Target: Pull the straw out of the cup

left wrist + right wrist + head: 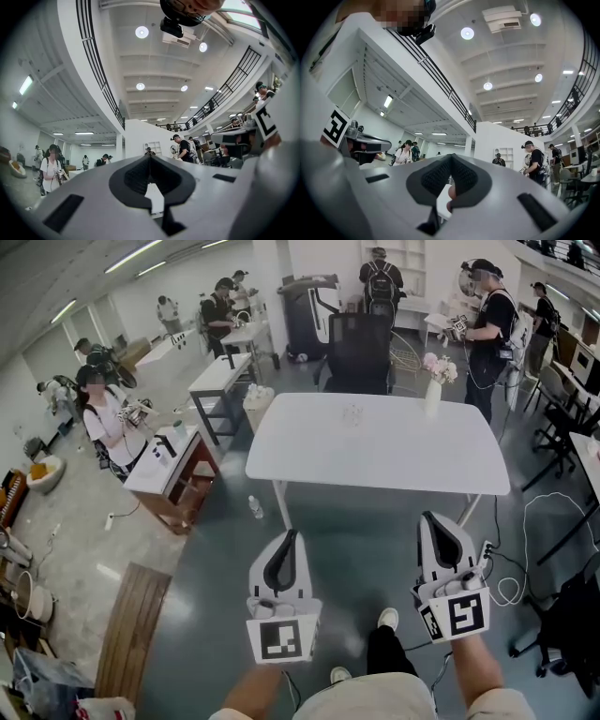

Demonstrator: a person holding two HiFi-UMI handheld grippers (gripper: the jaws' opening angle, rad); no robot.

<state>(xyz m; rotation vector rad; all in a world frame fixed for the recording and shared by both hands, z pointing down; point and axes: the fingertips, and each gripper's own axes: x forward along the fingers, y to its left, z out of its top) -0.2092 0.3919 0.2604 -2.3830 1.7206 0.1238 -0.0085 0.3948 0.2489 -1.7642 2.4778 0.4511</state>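
A small clear cup [352,413] stands on the white table [375,460], towards its far side; a straw in it is too small to make out. Both grippers hover over the floor short of the table's near edge, well apart from the cup. My left gripper [294,534] has its dark pads pressed together with nothing between them, which the left gripper view confirms [150,157]. My right gripper [428,516] is likewise shut and empty, as the right gripper view shows [451,157]. Both point slightly upward towards the hall ceiling.
A vase of flowers [433,381] stands at the table's far right, with a black office chair [359,352] behind the table. A wooden side table [173,474] and several people are at the left. A bottle [255,507] and cables [525,559] lie on the floor.
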